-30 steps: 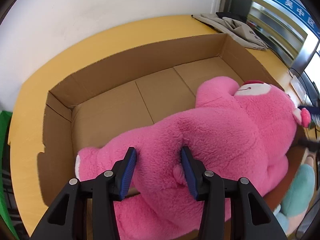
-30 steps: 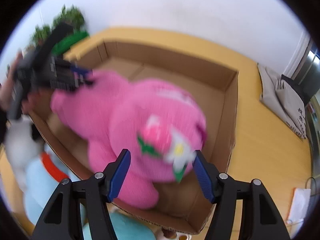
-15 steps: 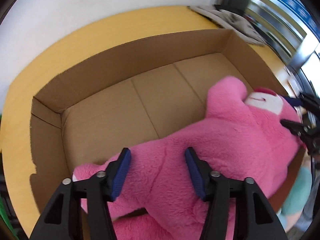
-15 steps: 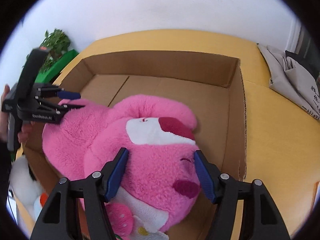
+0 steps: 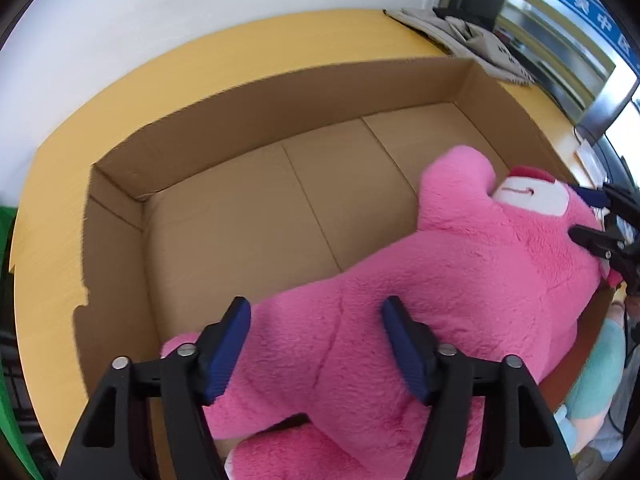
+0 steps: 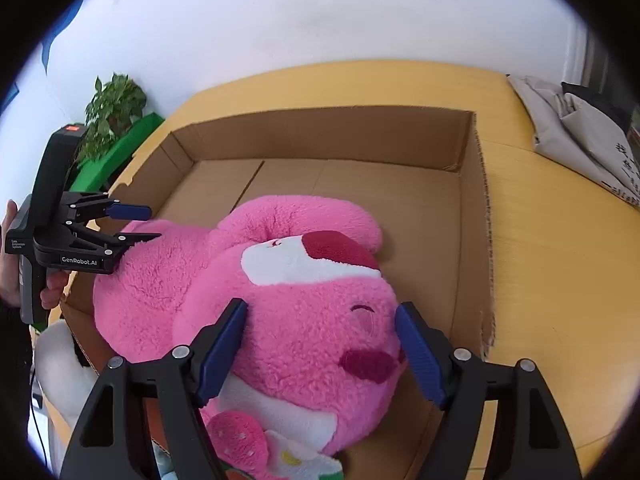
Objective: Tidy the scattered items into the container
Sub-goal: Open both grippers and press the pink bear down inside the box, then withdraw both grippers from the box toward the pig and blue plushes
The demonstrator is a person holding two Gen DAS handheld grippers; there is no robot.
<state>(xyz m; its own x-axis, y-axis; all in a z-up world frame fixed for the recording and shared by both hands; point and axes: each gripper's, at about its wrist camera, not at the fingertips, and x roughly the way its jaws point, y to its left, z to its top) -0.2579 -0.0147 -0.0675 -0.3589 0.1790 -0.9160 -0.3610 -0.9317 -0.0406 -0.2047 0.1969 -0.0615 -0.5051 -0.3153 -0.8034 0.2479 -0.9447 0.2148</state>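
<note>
Pink plush bear [image 5: 460, 280] is mostly down in the cardboard box [image 5: 280, 120], lying along the near wall with its head toward the right end; one leg looks draped over the near rim, so I'd call it placed but not fully seated. Left hand-held gripper [image 5: 316, 344] straddles the bear's lower body, jaws opening, fur between the pads but no visible pinch. Right hand-held gripper [image 6: 320, 348] straddles the head, jaws also opening, pads standing just off the cheeks. Reads as release of item one. The rest of the box floor is bare. Left to do: a light blue plush [image 5: 596, 380] sits outside the box by the near wall, and a white plush [image 6: 60, 372] shows by the left corner on the tabletop [image 6: 540, 280]. Both need loading.
</note>
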